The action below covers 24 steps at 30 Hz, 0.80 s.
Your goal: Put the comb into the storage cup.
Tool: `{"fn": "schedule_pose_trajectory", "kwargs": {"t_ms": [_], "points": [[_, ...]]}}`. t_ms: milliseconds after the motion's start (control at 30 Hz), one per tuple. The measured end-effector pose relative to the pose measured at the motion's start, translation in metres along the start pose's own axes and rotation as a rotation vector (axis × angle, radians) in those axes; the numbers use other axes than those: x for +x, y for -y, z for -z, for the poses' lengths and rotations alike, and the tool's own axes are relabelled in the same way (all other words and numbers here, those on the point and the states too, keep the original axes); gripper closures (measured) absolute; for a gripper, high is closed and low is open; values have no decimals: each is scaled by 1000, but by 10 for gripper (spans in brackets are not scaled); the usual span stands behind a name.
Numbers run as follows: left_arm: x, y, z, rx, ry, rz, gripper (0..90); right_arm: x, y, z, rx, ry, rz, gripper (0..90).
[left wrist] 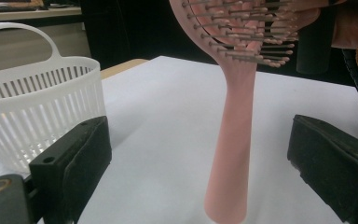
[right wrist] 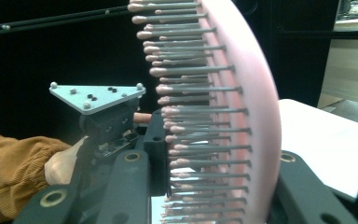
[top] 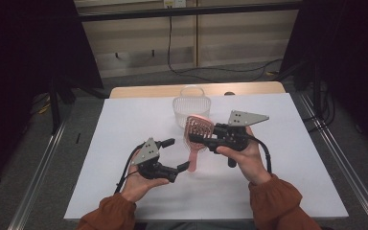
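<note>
A pink hairbrush (top: 200, 128) stands upright over the white table top, handle down. My right gripper (top: 197, 138) is shut on its bristled head (right wrist: 242, 116), with one jaw against the bristle tips and the other behind the pink back. My left gripper (top: 178, 154) is open, its jaws wide on either side of the handle (left wrist: 233, 140) and touching nothing. In the left gripper view both black pads (left wrist: 74, 158) stand well apart from the handle. The handle's end sits close to the table.
A white slotted basket (top: 191, 108) with a loop handle stands just behind the brush, at the left in the left gripper view (left wrist: 37, 102). The white table sheet (top: 124, 129) spreads to both sides. Dark stands and cables lie on the floor beyond.
</note>
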<state>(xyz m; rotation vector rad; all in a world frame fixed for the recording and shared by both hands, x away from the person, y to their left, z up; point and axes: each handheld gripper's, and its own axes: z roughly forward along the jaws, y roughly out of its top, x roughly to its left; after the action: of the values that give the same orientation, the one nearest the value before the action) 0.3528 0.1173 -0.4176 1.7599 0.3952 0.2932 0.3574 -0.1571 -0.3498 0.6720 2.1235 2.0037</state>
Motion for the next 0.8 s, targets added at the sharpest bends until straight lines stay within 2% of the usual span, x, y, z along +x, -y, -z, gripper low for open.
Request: {"fn": "schedule_pose_trajectory", "kwargs": {"t_ms": [67, 200, 467, 567, 633, 733, 800], "points": [[1, 0, 3, -13, -22, 5, 45, 0, 0, 0, -3, 7, 0, 643], [5, -1, 7, -43, -21, 47, 41, -1, 0, 1, -6, 15, -1, 643], [5, -1, 17, -33, -72, 45, 23, -2, -4, 0, -49, 47, -1, 643], [4, -1, 24, -71, -90, 38, 19, -1, -7, 1, -56, 57, 8, 643], [3, 0, 27, -78, -98, 42, 16, 0, -10, 2, -64, 64, 9, 643], [2, 2, 31, -82, -107, 16, 14, 0, -10, 3, -63, 77, 10, 643], [0, 2, 35, -85, -117, 21, 13, 0, -10, 3, -60, 90, 9, 643]]}}
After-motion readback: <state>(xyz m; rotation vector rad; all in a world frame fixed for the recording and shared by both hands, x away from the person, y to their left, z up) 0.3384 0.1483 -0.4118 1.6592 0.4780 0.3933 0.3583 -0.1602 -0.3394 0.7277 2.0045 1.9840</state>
